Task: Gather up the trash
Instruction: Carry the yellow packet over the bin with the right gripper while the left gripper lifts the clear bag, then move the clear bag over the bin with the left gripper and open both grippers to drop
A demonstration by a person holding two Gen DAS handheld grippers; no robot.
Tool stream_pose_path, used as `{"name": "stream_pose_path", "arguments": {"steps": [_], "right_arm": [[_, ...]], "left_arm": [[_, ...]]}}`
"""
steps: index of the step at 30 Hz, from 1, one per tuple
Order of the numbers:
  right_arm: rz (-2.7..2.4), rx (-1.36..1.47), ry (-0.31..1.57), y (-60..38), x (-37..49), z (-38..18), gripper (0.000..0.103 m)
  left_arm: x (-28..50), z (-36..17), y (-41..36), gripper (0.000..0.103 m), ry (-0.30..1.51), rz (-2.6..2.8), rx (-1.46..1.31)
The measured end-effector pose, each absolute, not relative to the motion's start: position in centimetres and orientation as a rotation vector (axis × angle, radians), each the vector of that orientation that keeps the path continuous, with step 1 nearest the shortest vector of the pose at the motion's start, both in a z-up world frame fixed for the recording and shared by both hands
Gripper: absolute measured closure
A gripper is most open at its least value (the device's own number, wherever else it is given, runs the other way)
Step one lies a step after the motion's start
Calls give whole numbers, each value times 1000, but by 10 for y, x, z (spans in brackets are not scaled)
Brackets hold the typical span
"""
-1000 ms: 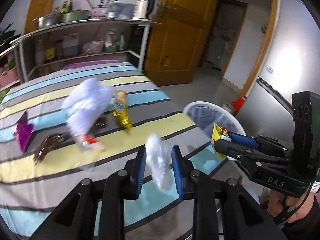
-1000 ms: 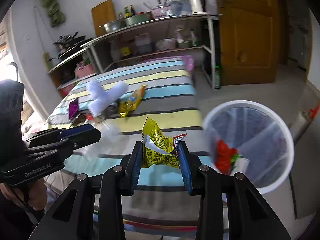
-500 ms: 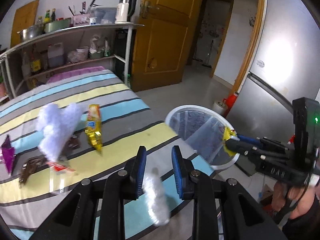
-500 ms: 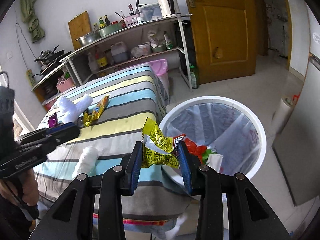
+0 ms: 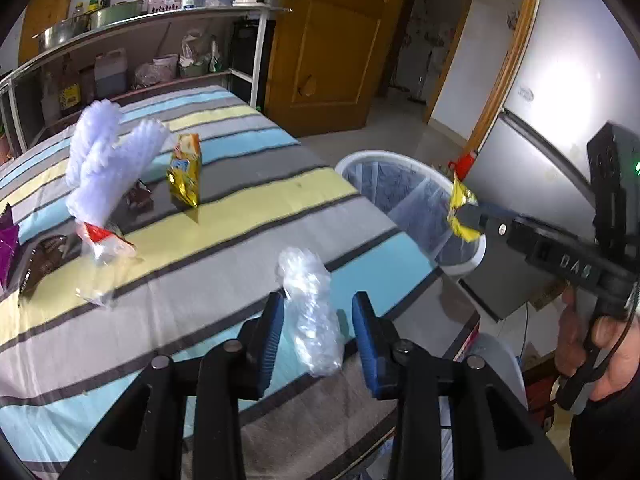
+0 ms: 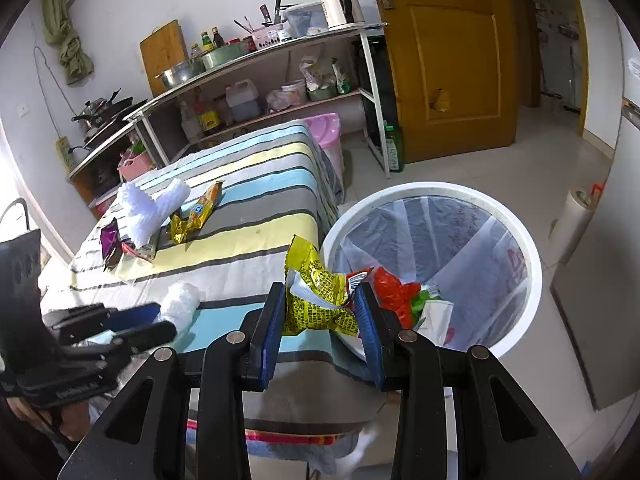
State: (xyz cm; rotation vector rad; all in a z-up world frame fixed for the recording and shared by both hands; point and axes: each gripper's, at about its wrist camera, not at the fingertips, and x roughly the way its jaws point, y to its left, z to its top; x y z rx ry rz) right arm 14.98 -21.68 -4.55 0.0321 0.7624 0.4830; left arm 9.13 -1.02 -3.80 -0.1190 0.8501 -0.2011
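My right gripper (image 6: 322,316) is shut on a crumpled yellow snack wrapper (image 6: 316,292) and holds it beside the rim of the white trash bin (image 6: 524,248), which holds red and green trash. It also shows in the left wrist view (image 5: 464,216). My left gripper (image 5: 318,328) has its jaws apart around a clear crumpled plastic bag (image 5: 310,316) lying on the striped table (image 5: 224,256); the bag does not look squeezed. Several wrappers stay on the table: a gold packet (image 5: 185,168), white foam netting (image 5: 108,164) and a brown wrapper (image 5: 44,260).
A metal shelf rack (image 6: 256,92) with bottles and pots stands behind the table. A wooden door (image 6: 448,48) is at the back right. A pink bin (image 6: 326,136) sits at the table's far end. A fridge (image 5: 560,120) is right of the trash bin.
My right gripper carried the yellow wrapper toward the bin. The clear bag, which hung in my left gripper, now lies on the table between the wider jaws.
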Motion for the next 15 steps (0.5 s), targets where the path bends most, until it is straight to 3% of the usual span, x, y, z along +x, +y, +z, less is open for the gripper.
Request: {"name": "stream_pose_path", "arguments": {"steps": [4, 15], "right_arm": [[480, 36, 762, -219, 149, -46, 66], [451, 52, 759, -232, 153, -47, 66]], "left_arm": [[91, -40, -14, 79, 859, -193, -111], [119, -13, -33, 80, 791, -226, -88]]}}
